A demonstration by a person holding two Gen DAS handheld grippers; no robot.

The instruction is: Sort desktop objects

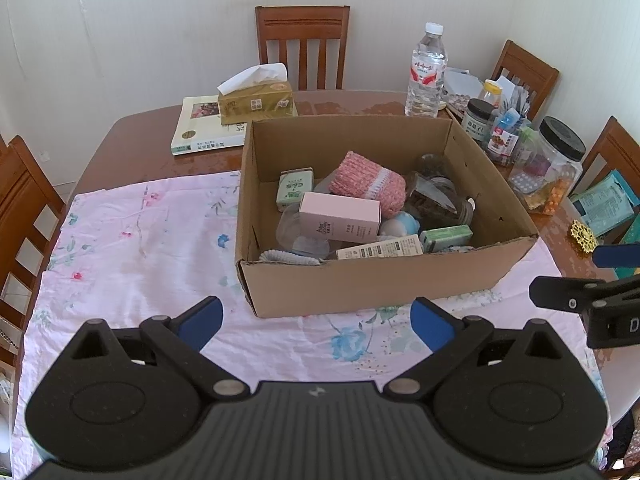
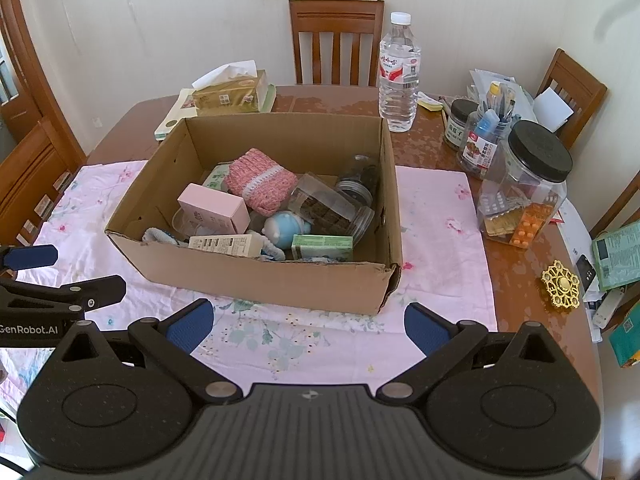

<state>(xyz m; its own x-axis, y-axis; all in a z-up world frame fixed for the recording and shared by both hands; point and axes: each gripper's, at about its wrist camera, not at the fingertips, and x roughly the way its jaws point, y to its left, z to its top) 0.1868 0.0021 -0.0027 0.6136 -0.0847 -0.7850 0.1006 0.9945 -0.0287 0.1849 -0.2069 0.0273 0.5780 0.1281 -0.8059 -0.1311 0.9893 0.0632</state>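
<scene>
An open cardboard box (image 1: pixel 372 284) (image 2: pixel 256 276) stands on a pink floral cloth (image 1: pixel 140 248) (image 2: pixel 436 240). Inside lie a pink carton (image 1: pixel 340 216) (image 2: pixel 214 208), a pink knitted pouch (image 1: pixel 370 182) (image 2: pixel 260 182), a green packet (image 1: pixel 294 188), a clear glass jar (image 1: pixel 436 200) (image 2: pixel 332 208), a blue-white toy (image 2: pixel 284 230) and small green and white cartons. My left gripper (image 1: pixel 316 324) hovers open in front of the box, nothing between its fingers. My right gripper (image 2: pixel 308 326) is likewise open and empty, just short of the box's near wall.
Behind the box are a tissue box (image 1: pixel 256 98) on a book (image 1: pixel 200 132) and a water bottle (image 1: pixel 426 72) (image 2: pixel 400 74). Jars, a pen holder and a big black-lidded jar of pill packs (image 2: pixel 520 196) crowd the right. A gold ornament (image 2: pixel 560 284) and green packets lie far right. Chairs ring the table.
</scene>
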